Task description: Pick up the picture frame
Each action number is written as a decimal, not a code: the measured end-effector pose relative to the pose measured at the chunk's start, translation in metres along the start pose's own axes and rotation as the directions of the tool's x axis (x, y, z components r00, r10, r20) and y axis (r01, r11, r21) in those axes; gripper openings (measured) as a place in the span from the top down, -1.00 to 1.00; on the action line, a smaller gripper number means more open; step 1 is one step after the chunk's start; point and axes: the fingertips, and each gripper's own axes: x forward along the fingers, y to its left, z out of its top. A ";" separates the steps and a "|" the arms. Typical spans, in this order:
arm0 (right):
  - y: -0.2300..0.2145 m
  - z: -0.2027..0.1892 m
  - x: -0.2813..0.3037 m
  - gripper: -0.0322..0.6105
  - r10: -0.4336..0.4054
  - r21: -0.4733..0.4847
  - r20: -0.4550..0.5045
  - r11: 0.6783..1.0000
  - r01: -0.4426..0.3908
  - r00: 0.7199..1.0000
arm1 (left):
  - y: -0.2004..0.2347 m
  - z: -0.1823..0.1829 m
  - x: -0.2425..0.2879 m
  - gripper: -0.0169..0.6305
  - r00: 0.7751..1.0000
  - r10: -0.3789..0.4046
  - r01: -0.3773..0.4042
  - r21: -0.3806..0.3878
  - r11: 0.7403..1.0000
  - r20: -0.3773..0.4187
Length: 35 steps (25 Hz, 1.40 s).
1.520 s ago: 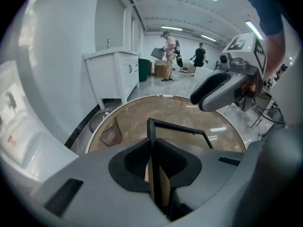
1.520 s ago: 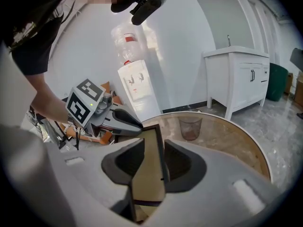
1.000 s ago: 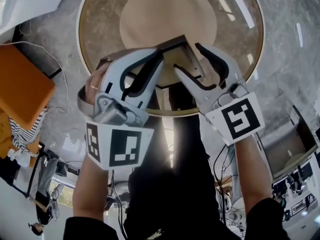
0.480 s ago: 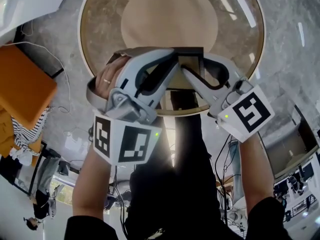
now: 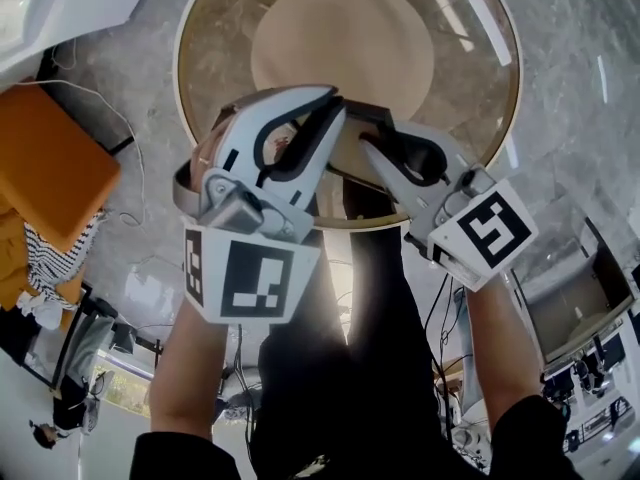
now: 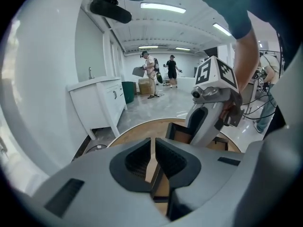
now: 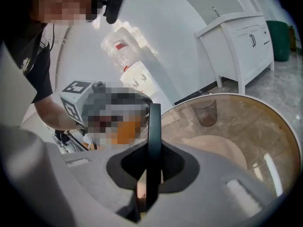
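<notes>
Dark picture frame (image 7: 154, 126) above glass table (image 5: 470, 88), left tool (image 6: 152, 148) and right tool (image 7: 152, 161) closing, gripping it.

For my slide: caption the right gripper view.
Right gripper closing its jaws on the edge-on picture frame, round glass table beyond.

A round glossy brown table (image 5: 210, 88) with a thin pale metal rim stands on a grey marbled floor (image 5: 590, 118); a round beige disc (image 5: 340, 48) fills its middle, crossed by light streaks
</notes>
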 end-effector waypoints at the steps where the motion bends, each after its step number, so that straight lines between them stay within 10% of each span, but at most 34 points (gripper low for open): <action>1: 0.004 0.004 -0.003 0.78 -0.005 -0.016 -0.003 1.000 0.005 1.000 | 0.001 0.005 -0.006 0.82 1.000 0.007 -0.007 0.002 1.000 0.001; 35: 0.102 0.168 -0.100 0.79 -0.133 -0.093 0.178 0.984 0.151 0.975 | 0.018 0.126 -0.161 0.89 0.988 0.154 -0.150 -0.118 0.982 0.023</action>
